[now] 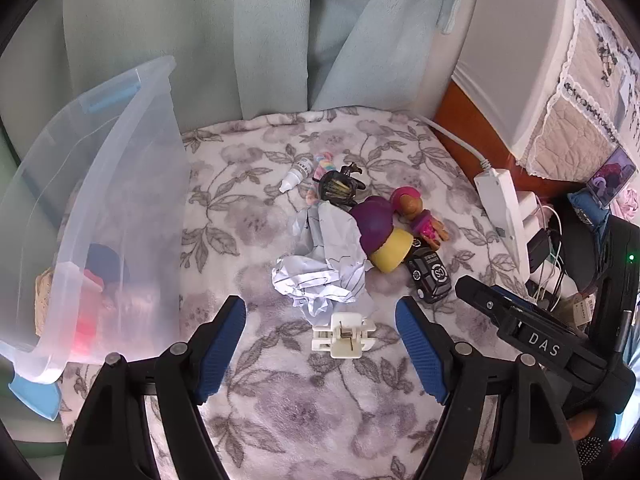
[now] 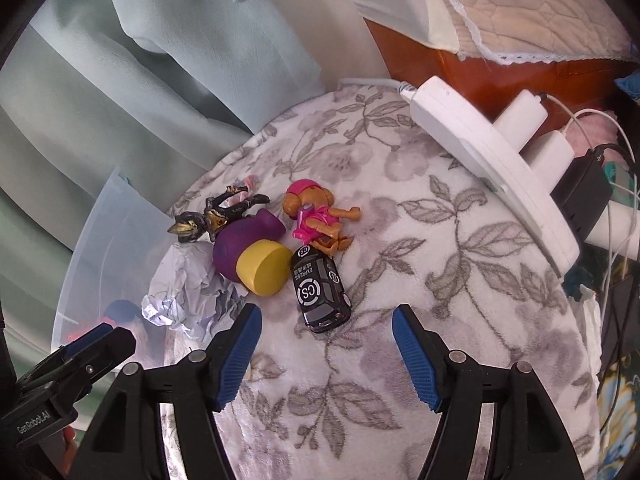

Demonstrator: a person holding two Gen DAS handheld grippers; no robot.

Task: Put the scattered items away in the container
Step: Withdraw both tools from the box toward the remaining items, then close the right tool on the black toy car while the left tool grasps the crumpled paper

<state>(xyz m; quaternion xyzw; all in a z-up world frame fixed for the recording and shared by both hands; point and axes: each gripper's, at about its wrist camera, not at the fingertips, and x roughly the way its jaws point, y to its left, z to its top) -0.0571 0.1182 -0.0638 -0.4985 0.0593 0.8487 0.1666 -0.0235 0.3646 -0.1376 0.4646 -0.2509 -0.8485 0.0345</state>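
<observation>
A clear plastic bin (image 1: pixel 132 184) stands at the left with several items inside. On the floral blanket (image 1: pixel 280 400) lie crumpled paper (image 1: pixel 324 264), a small white plastic clip (image 1: pixel 344 336), a purple-and-yellow toy (image 1: pixel 384 240), a black toy car (image 2: pixel 320 292), a pink-and-brown puppy figure (image 2: pixel 316 216), a black-and-gold figure (image 2: pixel 216 216) and a small dropper bottle (image 1: pixel 296 172). My left gripper (image 1: pixel 320 320) is open, the white clip lying between and just ahead of its fingertips. My right gripper (image 2: pixel 326 324) is open above the black car, nothing pressed between its pads.
A white power strip (image 2: pixel 488 168) with plugged-in chargers and cables lies along the right edge of the blanket. Pale green curtains (image 1: pixel 240 40) hang behind. A quilted, lace-edged cover (image 1: pixel 576 120) sits at the far right.
</observation>
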